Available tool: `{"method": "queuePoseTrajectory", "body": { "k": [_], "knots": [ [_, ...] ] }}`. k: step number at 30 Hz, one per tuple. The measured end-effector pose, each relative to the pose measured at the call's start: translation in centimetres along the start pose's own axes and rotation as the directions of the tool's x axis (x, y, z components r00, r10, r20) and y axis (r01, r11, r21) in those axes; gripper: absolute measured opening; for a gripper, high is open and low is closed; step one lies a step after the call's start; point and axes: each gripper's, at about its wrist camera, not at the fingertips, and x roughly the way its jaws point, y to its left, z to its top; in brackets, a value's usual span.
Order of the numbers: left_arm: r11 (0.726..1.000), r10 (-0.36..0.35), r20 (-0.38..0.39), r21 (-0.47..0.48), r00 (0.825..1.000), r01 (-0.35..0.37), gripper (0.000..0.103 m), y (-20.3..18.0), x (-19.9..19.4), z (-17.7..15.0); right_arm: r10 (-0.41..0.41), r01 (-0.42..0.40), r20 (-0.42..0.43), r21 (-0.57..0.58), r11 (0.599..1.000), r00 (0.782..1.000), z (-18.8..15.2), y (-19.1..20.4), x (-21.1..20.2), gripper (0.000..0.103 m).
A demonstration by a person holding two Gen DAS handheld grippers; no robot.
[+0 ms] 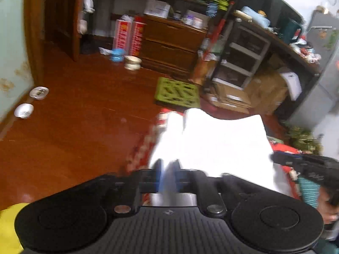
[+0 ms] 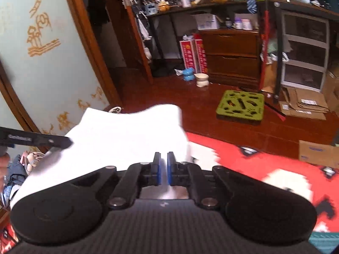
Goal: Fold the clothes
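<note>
Clearly stretched between both grippers: white cloth (image 2: 127,133), lifted above red patterned rug (image 2: 243,160), long axis running side to side from one gripper to the other, free far edge hanging forward and sagging in the middle. Near edge caught at two points. Right gripper (image 2: 163,168) clenched on near edge, blue pads (image 2: 169,169) almost together, thin fabric between. Left gripper (image 1: 167,169) blurred; cloth between jaws, but pressing or released cannot tell. Both hands about equally near, one at each end of near edge. Probably next: lowering far edge onto rug, keeping near edge level. Beyond, wooden floor (image 1: 84,110) and green crate (image 2: 241,105), well apart.
</note>
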Motion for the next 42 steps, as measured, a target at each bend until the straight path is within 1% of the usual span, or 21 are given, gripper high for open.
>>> {"method": "queuePoseTrajectory", "body": {
  "k": [1, 3, 4, 6, 8, 9, 10, 11, 12, 14, 16, 19, 21, 23, 24, 27, 31, 33, 35, 39, 42],
  "knots": [
    [1.0, 0.016, 0.015, 0.015, 1.0, -0.017, 0.039, -0.4, -1.1, -0.4, -0.009, 0.009, -0.003, 0.006, 1.0, 1.0, -0.2, -0.3, -1.2, 0.017],
    [0.998, 0.041, 0.042, 0.038, 0.998, -0.042, 0.05, -1.5, -3.7, -1.3, -0.027, 0.027, -0.01, 0.018, 0.999, 1.0, -0.7, -0.9, -3.7, 0.021],
    [0.997, 0.057, 0.048, 0.048, 0.997, -0.06, 0.053, -2.3, -4.8, -1.8, -0.044, 0.045, -0.015, 0.023, 0.999, 0.999, -1.0, -1.0, -5.1, 0.03],
    [0.993, 0.091, 0.061, 0.067, 0.994, -0.095, 0.068, -3.8, -7.2, -2.9, -0.077, 0.077, -0.019, 0.019, 0.997, 0.997, -1.9, -0.5, -8.4, 0.038],
    [0.991, 0.098, 0.069, 0.083, 0.993, -0.103, 0.074, -5.5, -9.2, -4.2, -0.115, 0.116, -0.023, 0.009, 0.993, 0.993, -2.6, 0.2, -11.3, 0.05],
    [0.992, 0.088, 0.068, 0.082, 0.994, -0.093, 0.08, -6.2, -10.1, -5.0, -0.14, 0.14, -0.025, 0.003, 0.99, 0.99, -3.0, 0.7, -12.7, 0.059],
    [0.993, 0.078, 0.067, 0.081, 0.995, -0.083, 0.083, -7.0, -11.0, -5.8, -0.147, 0.147, -0.019, -0.009, 0.989, 0.989, -3.5, 1.5, -14.1, 0.074],
    [0.994, 0.068, 0.066, 0.08, 0.995, -0.073, 0.088, -7.7, -11.9, -6.5, -0.155, 0.154, -0.015, -0.023, 0.988, 0.988, -3.9, 2.4, -15.5, 0.08],
    [0.995, 0.062, 0.064, 0.073, 0.996, -0.066, 0.089, -8.4, -12.7, -7.3, -0.161, 0.16, -0.017, -0.04, 0.986, 0.987, -4.2, 3.2, -16.8, 0.087],
    [0.997, 0.057, 0.056, 0.044, 0.997, -0.06, 0.089, -9.7, -14.1, -9.0, -0.147, 0.146, -0.01, -0.052, 0.988, 0.989, -5.2, 4.8, -19.5, 0.092],
    [0.997, 0.066, 0.063, 0.024, 0.996, -0.067, 0.089, -11.0, -15.8, -10.6, -0.132, 0.131, -0.018, -0.057, 0.99, 0.991, -5.9, 6.5, -21.4, 0.102],
    [0.999, 0.039, 0.07, 0.034, 0.997, -0.041, 0.09, -12.8, -18.6, -12.7, -0.134, 0.132, -0.03, -0.068, 0.989, 0.99, -7.8, 9.3, -24.8, 0.102],
    [0.997, 0.038, 0.061, 0.071, 0.997, -0.043, 0.09, -14.1, -20.6, -14.1, -0.15, 0.146, -0.044, -0.081, 0.986, 0.988, -9.0, 11.3, -26.8, 0.102],
    [0.991, 0.056, 0.071, 0.119, 0.996, -0.064, 0.088, -15.6, -22.8, -15.6, -0.16, 0.155, -0.053, -0.092, 0.984, 0.986, -10.1, 13.3, -28.7, 0.102],
    [0.988, 0.076, 0.087, 0.129, 0.993, -0.087, 0.09, -16.1, -23.8, -16.3, -0.16, 0.154, -0.051, -0.099, 0.983, 0.986, -10.7, 14.2, -29.9, 0.103],
    [0.98, 0.11, 0.125, 0.15, 0.986, -0.128, 0.091, -17.2, -26.8, -18.1, -0.17, 0.167, -0.026, -0.093, 0.982, 0.985, -12.1, 16.4, -33.3, 0.103],
    [0.982, 0.098, 0.128, 0.15, 0.987, -0.117, 0.092, -17.8, -30.6, -19.4, -0.185, 0.183, -0.008, -0.084, 0.979, 0.983, -13.3, 18.4, -37.6, 0.103],
    [0.98, 0.083, 0.153, 0.167, 0.985, -0.109, 0.099, -18.4, -32.5, -20.1, -0.215, 0.215, 0.009, -0.1, 0.972, 0.977, -13.6, 19.5, -39.7, 0.103],
    [0.977, 0.085, 0.177, 0.179, 0.98, -0.117, 0.099, -19.0, -34.2, -20.8, -0.238, 0.238, 0.019, -0.113, 0.965, 0.971, -13.7, 20.6, -41.6, 0.103],
    [0.979, 0.129, 0.193, 0.133, 0.973, -0.156, 0.099, -19.6, -36.8, -21.9, -0.277, 0.277, 0.018, -0.102, 0.955, 0.961, -13.9, 22.6, -45.1, 0.103],
    [0.979, 0.165, 0.23, 0.078, 0.959, -0.187, 0.099, -19.5, -38.4, -23.1, -0.285, 0.284, 0.0, -0.077, 0.956, 0.959, -14.1, 23.6, -46.9, 0.103]
  ]
}}
